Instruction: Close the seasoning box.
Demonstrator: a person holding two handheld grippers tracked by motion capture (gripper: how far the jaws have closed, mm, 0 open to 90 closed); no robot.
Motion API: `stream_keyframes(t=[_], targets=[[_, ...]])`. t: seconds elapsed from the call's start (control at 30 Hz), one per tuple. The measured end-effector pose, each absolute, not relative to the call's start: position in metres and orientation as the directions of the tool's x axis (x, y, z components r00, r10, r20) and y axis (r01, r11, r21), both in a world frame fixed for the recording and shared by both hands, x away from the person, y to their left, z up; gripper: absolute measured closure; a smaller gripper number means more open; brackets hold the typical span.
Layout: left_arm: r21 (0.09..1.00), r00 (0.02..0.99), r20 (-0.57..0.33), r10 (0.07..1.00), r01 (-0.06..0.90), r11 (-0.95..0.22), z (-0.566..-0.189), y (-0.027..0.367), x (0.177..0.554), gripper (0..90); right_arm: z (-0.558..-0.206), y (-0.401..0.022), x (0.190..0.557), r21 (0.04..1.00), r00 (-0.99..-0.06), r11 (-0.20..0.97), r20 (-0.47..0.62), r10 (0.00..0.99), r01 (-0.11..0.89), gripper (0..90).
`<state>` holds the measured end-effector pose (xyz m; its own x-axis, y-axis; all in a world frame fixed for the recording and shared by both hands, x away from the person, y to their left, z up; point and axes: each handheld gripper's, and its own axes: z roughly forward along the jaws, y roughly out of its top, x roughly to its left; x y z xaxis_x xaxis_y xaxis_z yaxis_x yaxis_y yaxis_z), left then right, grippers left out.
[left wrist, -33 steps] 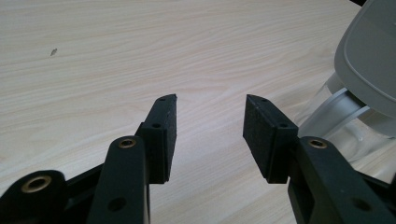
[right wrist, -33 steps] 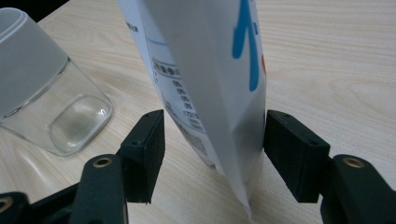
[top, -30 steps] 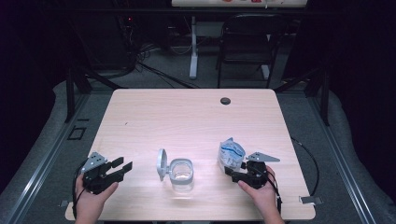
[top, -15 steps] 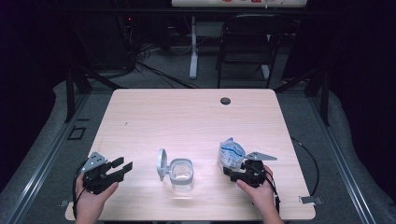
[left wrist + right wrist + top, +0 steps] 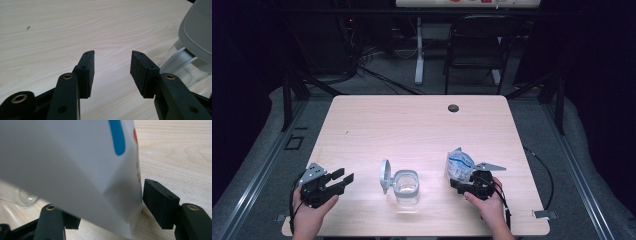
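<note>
The white bag [image 5: 459, 164] stands at the table's [image 5: 412, 125] near right, gripped between the right claw's [image 5: 468, 181] jaws. The left claw [image 5: 339, 179] gapes wide, empty, left of the open jar [image 5: 404, 184].

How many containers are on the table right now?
1: a clear container with its grey flip lid open, near the table's front edge, between the left gripper and the bag in the right gripper.
</note>
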<state>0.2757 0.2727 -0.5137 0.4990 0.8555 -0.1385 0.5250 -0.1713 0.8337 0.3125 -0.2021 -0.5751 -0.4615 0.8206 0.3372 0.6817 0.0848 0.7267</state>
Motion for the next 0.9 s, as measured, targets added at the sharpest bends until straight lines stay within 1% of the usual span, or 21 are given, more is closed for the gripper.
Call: stream_keyframes(t=[0.63,0.9], targets=[[0.832,0.497,-0.14,0.856,0.529,-0.171,-0.5134,0.2736,0.2756,54.9,-0.5841,-0.1972,0.3176,0.71,-0.45,0.078,0.354,0.82,0.7,35.7],[0.831,0.497,-0.141,0.856,0.529,-0.171,-0.5138,0.2733,0.2756,54.9,-0.5841,-0.197,0.3174,0.712,-0.458,0.085,0.351,0.817,0.697,39.5]])
